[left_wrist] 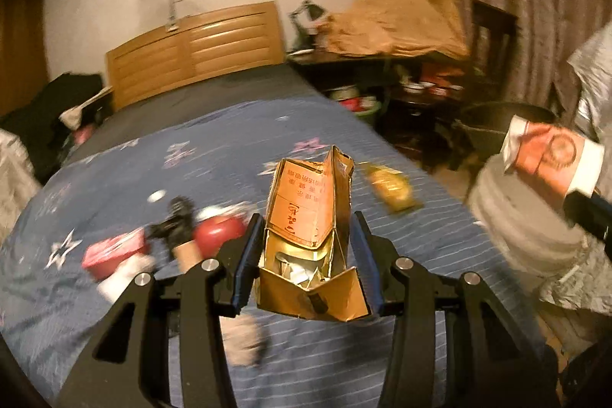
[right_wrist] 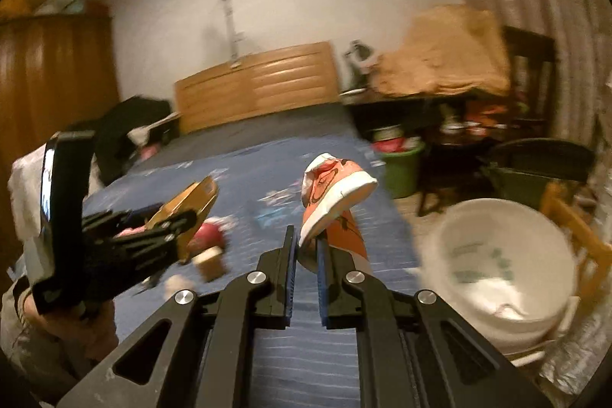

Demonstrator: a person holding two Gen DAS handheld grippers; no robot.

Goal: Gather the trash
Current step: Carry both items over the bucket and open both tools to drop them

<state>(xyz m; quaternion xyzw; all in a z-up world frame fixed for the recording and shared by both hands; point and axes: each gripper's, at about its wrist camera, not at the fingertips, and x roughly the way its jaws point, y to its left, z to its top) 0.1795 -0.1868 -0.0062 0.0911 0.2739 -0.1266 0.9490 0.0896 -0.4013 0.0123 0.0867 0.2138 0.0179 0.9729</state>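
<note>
Holding two pieces of trash above the bed [left_wrist: 325, 109], I read the claws as follows. My left claw [left_wrist: 306, 236] is clamped on an opened golden carton [left_wrist: 310, 217]: both blue pads press its sides, its torn flaps gape toward the camera, and crumpled paper shows inside. In the right wrist view the same claw and carton [right_wrist: 191, 201] appear at the left, tilted, over the quilt. My right claw [right_wrist: 306, 247] has its pads drawn together on a thin orange-and-white wrapper [right_wrist: 332, 190], which stands up from the tips and folds over to the right. The left wrist view shows that wrapper [left_wrist: 550, 155] at the right edge.

Loose items remaining on the blue star-patterned quilt: a red round object [left_wrist: 218, 232], a pink-red packet [left_wrist: 114, 251], a dark blurred object [left_wrist: 176, 224] and a yellow packet [left_wrist: 390, 186] near the bed's right edge. A white lined bin [right_wrist: 505, 266] stands on the floor just beside the bed, to the right of my right claw. Both views are motion-blurred.
</note>
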